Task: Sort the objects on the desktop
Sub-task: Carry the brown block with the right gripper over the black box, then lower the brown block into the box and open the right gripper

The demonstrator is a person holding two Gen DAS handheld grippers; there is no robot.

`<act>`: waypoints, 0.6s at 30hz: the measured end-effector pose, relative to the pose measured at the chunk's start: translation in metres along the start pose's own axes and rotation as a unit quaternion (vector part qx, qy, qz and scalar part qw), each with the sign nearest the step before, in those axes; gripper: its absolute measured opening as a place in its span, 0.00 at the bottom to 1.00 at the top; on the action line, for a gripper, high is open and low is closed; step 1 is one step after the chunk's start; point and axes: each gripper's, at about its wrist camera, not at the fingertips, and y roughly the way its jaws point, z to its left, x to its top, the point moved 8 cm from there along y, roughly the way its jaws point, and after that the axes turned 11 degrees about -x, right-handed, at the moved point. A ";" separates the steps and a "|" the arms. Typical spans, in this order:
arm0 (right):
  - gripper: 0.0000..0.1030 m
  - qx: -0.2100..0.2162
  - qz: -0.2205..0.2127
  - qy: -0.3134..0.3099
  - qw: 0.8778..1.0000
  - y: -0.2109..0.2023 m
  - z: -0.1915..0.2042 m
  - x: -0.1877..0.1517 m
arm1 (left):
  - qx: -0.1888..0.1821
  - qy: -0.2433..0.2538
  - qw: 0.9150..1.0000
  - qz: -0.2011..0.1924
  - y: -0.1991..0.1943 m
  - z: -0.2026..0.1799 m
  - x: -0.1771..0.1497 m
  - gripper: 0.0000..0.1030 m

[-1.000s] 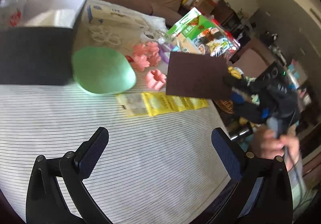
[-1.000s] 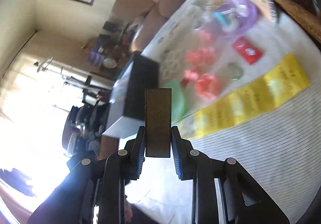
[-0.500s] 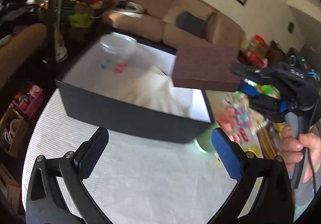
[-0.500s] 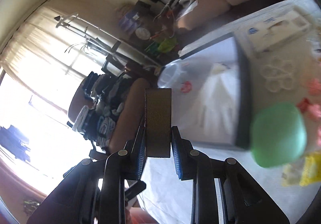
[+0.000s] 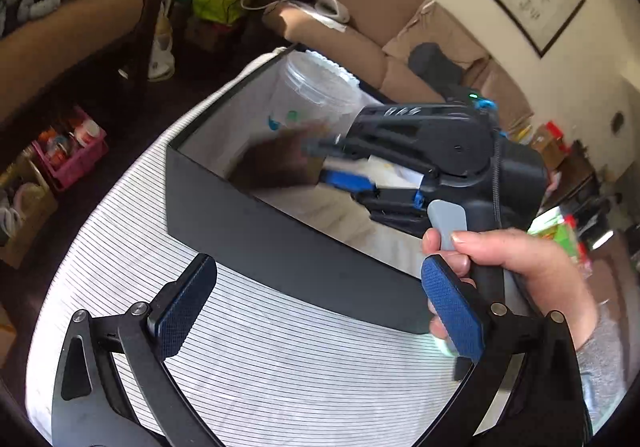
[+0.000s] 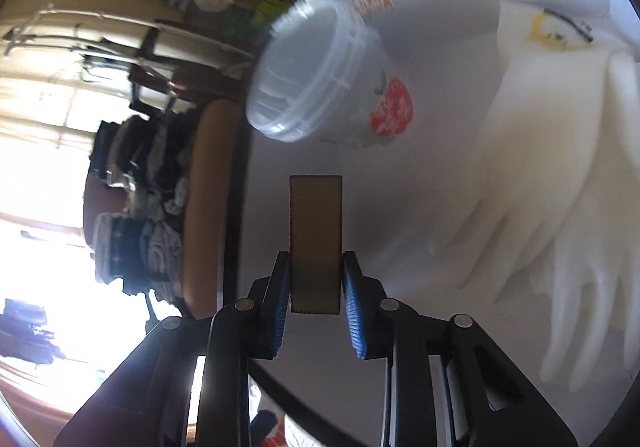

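Observation:
My right gripper hangs inside the black box with a brown scouring pad upright between its blue pads. Its jaws are opening, and the fingertips still touch the pad's sides. In the left wrist view the pad is a dark blur over the box's white floor, ahead of the right gripper, which a hand holds. My left gripper is open and empty above the striped tablecloth, just short of the box's near wall.
A clear plastic tub with a red print lies on its side in the box's far corner. White rubber gloves cover the box's right half. Beyond the table are a brown sofa and floor clutter.
Both grippers swung away from the green bowl and yellow packets to the black box. The right gripper carried the brown pad over the rim and down inside. The left gripper stayed open.

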 end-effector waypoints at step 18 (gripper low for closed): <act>0.56 -0.091 -0.111 -0.114 0.983 -0.193 -0.096 -0.040 | -0.002 0.074 0.997 0.033 0.023 -0.059 -0.037 1.00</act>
